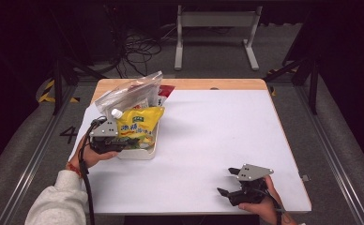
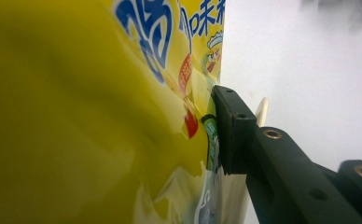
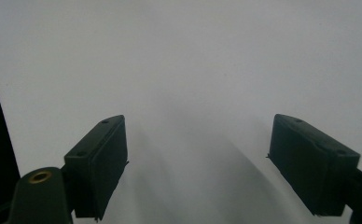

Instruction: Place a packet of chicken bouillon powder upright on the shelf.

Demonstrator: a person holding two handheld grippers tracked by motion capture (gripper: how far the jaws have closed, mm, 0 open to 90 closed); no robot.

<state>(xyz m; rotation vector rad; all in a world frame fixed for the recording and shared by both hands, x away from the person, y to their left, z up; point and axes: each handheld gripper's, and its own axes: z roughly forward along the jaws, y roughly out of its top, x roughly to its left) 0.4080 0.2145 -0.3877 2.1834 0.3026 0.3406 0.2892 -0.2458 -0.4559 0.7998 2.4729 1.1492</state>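
Yellow snack bag (image 2: 100, 116), blue lettering seemingly Chinese, pinched by left tool (image 1: 124, 140); right tool (image 1: 227, 183) gapes empty.

Setting: a lab or recording studio set up for handling trials, not a home. Evidence: a table (image 1: 227, 140) with a white top and a wooden edge, standing alone on grey carpet; metal rails (image 1: 332, 154) running along the floor on both sides; black curtains (image 1: 353, 42) closing off the surroundings; loose cables (image 1: 138, 49) lying on the floor behind; a white metal stand (image 1: 215, 28) at the back; yellow-and-black hazard tape (image 1: 49, 91) and a painted number on the floor at left.
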